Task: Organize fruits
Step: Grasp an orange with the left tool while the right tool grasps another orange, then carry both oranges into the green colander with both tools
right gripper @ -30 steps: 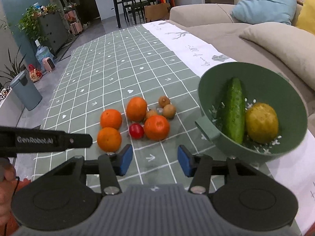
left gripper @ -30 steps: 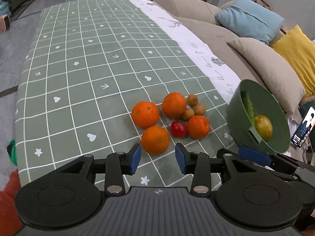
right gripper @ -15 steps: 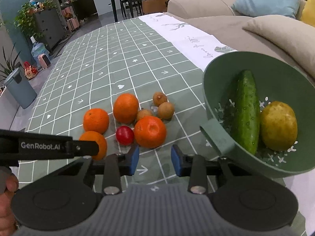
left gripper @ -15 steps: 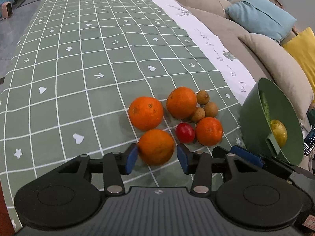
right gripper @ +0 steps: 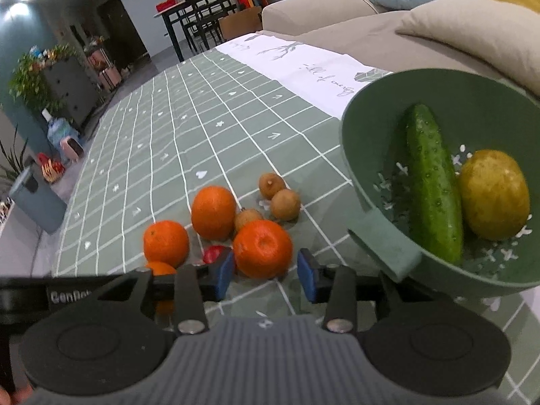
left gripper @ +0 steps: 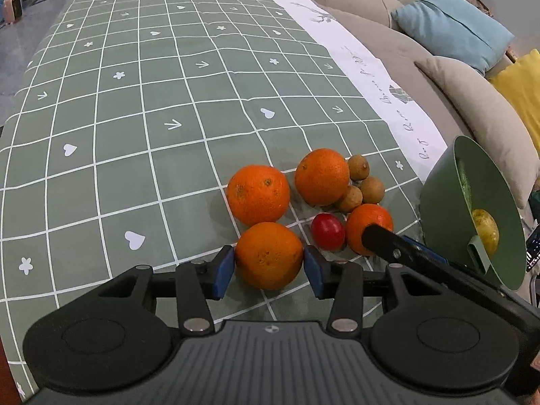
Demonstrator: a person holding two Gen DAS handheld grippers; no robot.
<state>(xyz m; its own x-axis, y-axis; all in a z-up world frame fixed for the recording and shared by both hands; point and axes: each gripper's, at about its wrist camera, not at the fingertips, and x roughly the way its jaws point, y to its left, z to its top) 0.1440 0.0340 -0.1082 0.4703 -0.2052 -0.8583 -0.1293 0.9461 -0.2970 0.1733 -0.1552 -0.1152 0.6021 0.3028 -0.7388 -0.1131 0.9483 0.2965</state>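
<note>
The left gripper (left gripper: pixel 269 266) brackets the nearest round orange fruit (left gripper: pixel 269 254) on the green checked tablecloth (left gripper: pixel 135 118): its blue pads flank the fruit's widest part, at or just short of contact, so whether they grip it cannot be told. The right gripper (right gripper: pixel 266 271), jaws opening, has the smaller flattened orange mandarin (right gripper: pixel 262 248) just ahead, between its fingertips, left pad beside it and right pad apart; the green plastic colander bowl (right gripper: pixel 378 246) lies to their right.

My two wrist cameras look steeply down along their fingers, close over the tablecloth (left gripper: pixel 135 175); both share the oranges (left gripper: pixel 258 194) and green bowl (right gripper: pixel 368 128).
</note>
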